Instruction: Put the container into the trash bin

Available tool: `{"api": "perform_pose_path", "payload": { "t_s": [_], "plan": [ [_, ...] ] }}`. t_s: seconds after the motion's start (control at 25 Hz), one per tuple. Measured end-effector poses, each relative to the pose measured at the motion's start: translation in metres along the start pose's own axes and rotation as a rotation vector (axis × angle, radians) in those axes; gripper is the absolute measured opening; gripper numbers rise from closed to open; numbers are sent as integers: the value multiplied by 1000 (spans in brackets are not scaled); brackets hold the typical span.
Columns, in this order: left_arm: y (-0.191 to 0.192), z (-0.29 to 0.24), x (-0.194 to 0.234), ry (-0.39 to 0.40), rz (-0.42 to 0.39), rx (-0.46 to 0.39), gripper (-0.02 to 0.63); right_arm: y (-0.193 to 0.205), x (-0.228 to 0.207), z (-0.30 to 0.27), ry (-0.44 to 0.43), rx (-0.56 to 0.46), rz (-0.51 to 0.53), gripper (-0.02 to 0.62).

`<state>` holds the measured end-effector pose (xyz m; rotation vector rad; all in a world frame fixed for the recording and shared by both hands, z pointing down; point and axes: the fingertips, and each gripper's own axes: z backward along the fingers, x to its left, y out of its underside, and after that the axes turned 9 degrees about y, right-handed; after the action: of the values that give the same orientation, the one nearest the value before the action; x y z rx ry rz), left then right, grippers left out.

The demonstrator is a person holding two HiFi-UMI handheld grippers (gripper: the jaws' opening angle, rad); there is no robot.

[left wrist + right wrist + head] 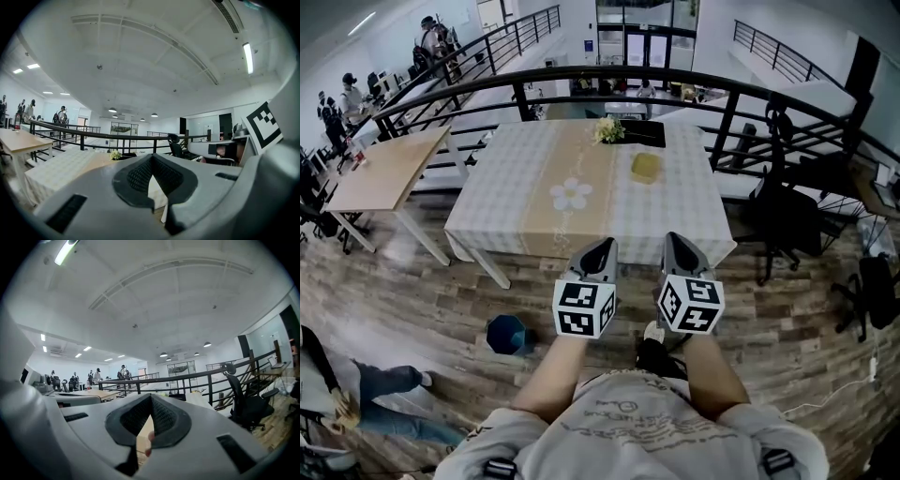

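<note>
The container (pixel 646 167), a small yellowish box, lies on the checked tablecloth right of the table's middle. The trash bin (pixel 508 335) is a dark blue bucket standing on the wood floor, left of my left forearm. Both grippers are held side by side at the table's near edge, pointing toward it. The left gripper (pixel 602 246) is shut with nothing in it, and the left gripper view shows its jaw tips (pixel 152 157) meeting. The right gripper (pixel 675 240) is shut and empty too, its jaw tips (pixel 151 397) closed together. Both are well short of the container.
The table (pixel 516 202) carries a beige runner with a daisy print and a flower bunch (pixel 609 129) at its far edge. A black railing (pixel 741 94) curves behind it. A wooden table (pixel 384 173) stands at the left, office chairs (pixel 783 220) at the right. A person (pixel 366 394) sits at the lower left.
</note>
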<state>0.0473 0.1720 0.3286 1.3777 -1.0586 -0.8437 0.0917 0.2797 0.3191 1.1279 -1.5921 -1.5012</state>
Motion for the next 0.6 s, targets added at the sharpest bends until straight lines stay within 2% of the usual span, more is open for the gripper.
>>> {"api": "perform_pose_path", "payload": {
  "t_s": [0.6],
  "plan": [
    [1, -113, 49, 3, -36, 13, 3, -2, -46, -127, 11, -7, -31, -2]
  ]
}}
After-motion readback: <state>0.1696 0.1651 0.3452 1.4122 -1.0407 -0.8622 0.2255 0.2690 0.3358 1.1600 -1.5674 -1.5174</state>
